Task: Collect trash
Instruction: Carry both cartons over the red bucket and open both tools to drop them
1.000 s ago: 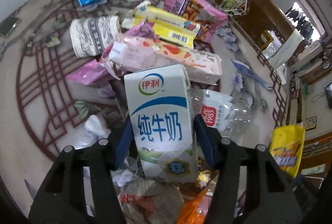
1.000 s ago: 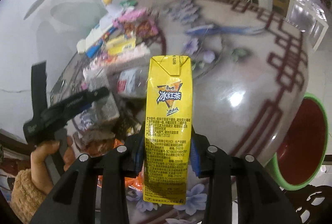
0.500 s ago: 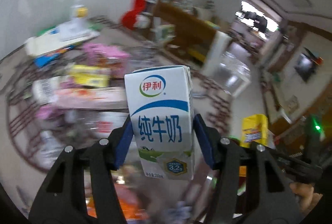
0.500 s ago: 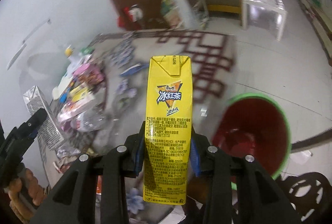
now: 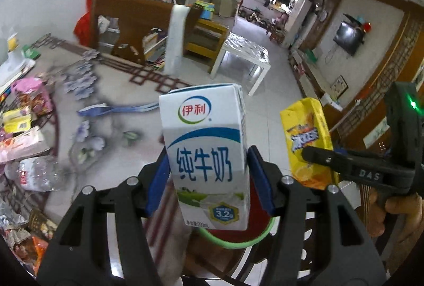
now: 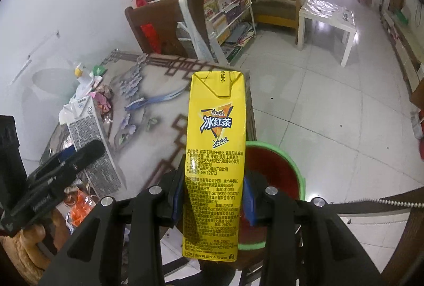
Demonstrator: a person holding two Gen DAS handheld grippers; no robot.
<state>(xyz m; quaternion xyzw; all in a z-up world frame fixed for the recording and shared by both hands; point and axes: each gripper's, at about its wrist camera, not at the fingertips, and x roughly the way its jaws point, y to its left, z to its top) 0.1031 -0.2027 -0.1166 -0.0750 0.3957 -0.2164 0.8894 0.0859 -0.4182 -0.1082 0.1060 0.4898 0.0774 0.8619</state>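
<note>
Left gripper (image 5: 209, 180) is clamped on the white milk carton (image 5: 206, 153), blue pads pressing both its sides, and what a swing: a second ago this carton hung right over the litter heap on the patterned table (image 5: 111, 89), and now both cameras look out past the table edge. Right gripper (image 6: 213, 193) is squeezed just as firmly on the yellow iced-tea carton (image 6: 214, 153), which has travelled the same way. That puts both cartons at the drop-off stage, judging by what sits below them: the red bucket with the green rim (image 6: 296, 166) on the tiled floor. Its visible inside looks bare, though much is hidden behind the cartons. Wrappers and a crushed clear bottle (image 5: 34, 174) wait on the table.
</note>
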